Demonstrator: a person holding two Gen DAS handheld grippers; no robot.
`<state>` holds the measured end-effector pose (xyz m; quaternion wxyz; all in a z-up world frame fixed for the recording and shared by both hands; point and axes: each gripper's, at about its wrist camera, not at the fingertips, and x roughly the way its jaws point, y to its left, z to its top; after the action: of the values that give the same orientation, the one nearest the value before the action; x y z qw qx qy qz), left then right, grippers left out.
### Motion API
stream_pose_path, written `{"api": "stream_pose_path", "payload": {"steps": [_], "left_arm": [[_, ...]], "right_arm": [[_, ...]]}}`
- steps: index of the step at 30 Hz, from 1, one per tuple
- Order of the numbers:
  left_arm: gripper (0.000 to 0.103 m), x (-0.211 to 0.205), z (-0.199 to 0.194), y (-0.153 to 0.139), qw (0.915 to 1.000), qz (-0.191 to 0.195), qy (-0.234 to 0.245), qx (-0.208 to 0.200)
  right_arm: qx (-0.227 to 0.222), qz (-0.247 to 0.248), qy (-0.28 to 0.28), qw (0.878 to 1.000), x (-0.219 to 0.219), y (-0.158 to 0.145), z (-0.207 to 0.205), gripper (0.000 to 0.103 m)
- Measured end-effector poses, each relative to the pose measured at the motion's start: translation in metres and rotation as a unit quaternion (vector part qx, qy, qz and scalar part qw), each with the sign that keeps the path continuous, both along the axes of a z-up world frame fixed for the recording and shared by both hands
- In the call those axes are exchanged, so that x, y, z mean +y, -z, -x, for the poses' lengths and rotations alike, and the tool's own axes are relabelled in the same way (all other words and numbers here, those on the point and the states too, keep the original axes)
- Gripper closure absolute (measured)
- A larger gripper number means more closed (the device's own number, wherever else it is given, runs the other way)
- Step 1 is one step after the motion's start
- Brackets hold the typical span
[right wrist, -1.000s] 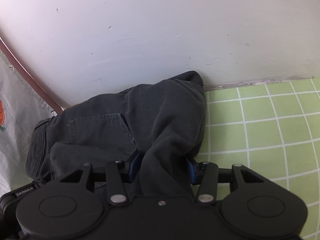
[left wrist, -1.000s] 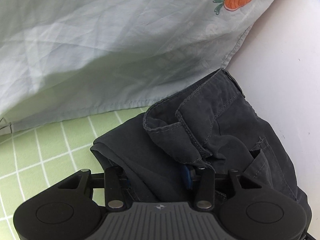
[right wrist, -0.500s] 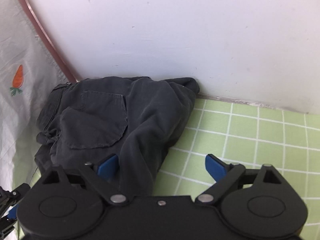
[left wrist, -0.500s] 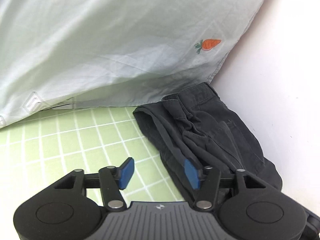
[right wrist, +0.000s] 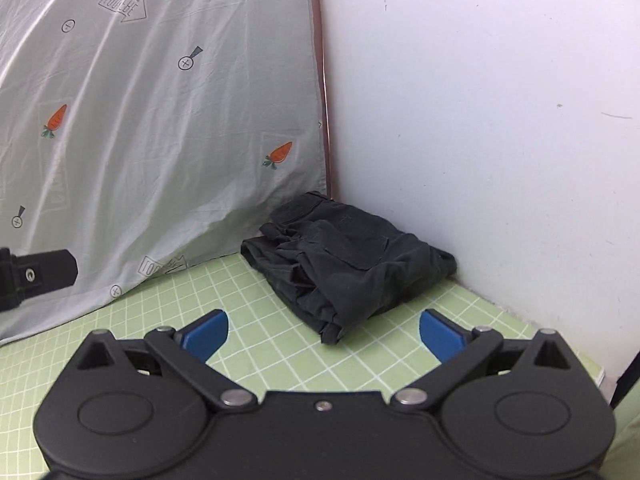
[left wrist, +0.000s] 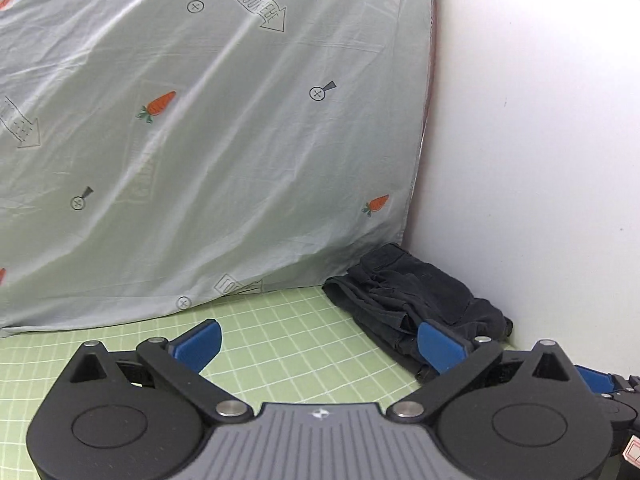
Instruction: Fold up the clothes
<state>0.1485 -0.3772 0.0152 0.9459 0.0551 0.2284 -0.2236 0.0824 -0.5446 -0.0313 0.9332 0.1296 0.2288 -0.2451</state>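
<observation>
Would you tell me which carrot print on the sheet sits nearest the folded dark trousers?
The carrot by the sheet's right edge, just above the trousers; the other sits far left.

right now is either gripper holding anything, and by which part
Nothing is held. The left gripper, jaws opening, and the right gripper are empty, clear of the folded dark trousers.

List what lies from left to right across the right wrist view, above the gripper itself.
Black device tip at the left edge → printed sheet with carrots → folded dark trousers in the corner → white wall.
</observation>
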Motion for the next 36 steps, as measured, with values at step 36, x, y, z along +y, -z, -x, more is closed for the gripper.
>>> {"api": "stream_pose_path", "payload": {"steps": [36], "left_arm": [[0.0, 0.118, 0.172, 0.017, 0.9972, -0.04, 0.019, 0.059]], "right_arm": [[0.049, 0.033, -0.003, 0.998, 0.143, -0.005, 0.166, 0.0]]}}
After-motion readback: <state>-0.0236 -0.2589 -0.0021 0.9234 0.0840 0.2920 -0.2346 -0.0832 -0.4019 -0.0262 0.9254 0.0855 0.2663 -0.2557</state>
